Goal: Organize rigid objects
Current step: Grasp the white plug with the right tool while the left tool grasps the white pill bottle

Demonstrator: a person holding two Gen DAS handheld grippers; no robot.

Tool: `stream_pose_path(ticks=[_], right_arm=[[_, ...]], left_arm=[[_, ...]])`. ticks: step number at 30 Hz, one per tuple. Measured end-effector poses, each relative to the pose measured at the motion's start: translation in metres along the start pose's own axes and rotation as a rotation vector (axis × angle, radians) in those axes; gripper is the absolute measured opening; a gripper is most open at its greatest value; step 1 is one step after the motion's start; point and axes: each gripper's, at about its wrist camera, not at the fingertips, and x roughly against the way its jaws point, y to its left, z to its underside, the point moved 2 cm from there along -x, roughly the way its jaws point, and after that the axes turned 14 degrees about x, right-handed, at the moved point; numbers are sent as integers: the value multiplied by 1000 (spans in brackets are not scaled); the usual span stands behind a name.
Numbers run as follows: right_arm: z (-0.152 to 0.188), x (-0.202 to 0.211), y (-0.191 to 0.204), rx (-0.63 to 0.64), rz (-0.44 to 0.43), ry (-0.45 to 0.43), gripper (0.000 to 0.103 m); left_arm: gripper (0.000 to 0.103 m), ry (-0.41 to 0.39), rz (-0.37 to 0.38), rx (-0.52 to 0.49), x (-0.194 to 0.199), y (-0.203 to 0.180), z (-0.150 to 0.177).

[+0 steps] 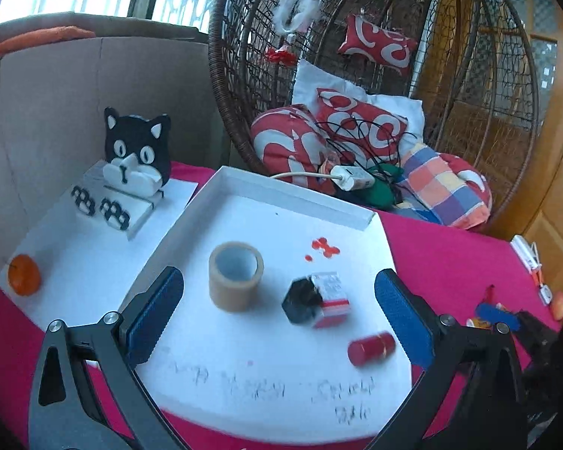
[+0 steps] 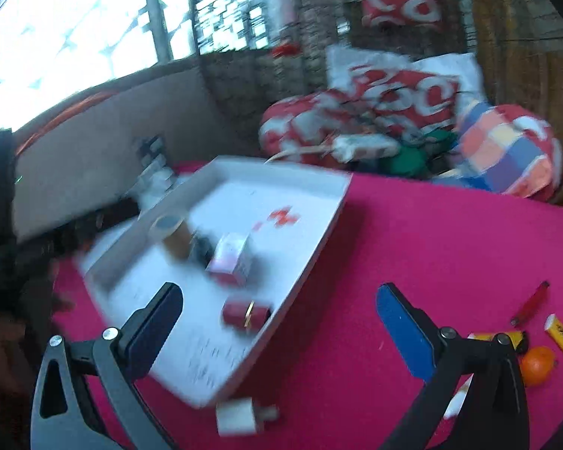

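Observation:
A white tray [image 1: 281,183] lies on the pink table and holds a roll of brown tape [image 1: 235,276], a black hexagonal box [image 1: 301,300], a small red and white carton [image 1: 330,298] and a red cylinder [image 1: 371,348]. My left gripper [image 1: 279,315] is open and empty above the tray's near half. My right gripper [image 2: 279,328] is open and empty over the tray's [image 2: 319,221] right edge, near the red cylinder [image 2: 246,313]. A small white bottle [image 2: 240,416] lies on the cloth below it. The right wrist view is blurred.
A black and white cat holder [image 1: 137,153] and an orange [image 1: 23,275] sit on a white board left of the tray. A red lighter [image 2: 530,303], yellow items [image 2: 561,337] and another orange [image 2: 538,365] lie at the right. A wicker chair with cushions [image 1: 356,127] stands behind.

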Motion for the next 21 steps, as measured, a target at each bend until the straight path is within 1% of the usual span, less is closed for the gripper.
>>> stream_pose_path(ticks=[2,4,6,9,10,11,12,13,14,16,17,18,21], right_arm=[[16,-1,11,70,-37,42,103],[30,-5,24,133,-33,85,103],[41,-13,33,175,-38,129,103],[50,-26,42,210,-21,166,102],[51,-28,44,214,-10,170,101],[52,-31,45,215,-4,176,93],[52,-34,46,216,-6,186,84],[53,-37,47,220,-9,197,78],[55,-40,48,222,-11,204,65],[58,-37,50,222,-26,187,59],[58,-34,51,230,-34,181,49],[59,-31,54,243,-40,179,43],[66,-17,55,248,-33,160,43]], left_arm=[[103,-2,10,23,6,5,5],[103,11,19,41,9,8,11],[103,30,21,35,7,6,17],[103,49,17,17,5,1,25],[103,55,18,14,5,-1,27],[103,61,19,12,5,-2,29],[103,63,20,10,6,-3,30],[103,63,20,7,6,-5,31],[103,63,21,3,7,-6,32],[103,65,29,-5,8,-12,33],[103,68,37,-11,8,-15,34],[103,75,50,-24,8,-21,37],[103,95,97,-92,7,-43,48]])
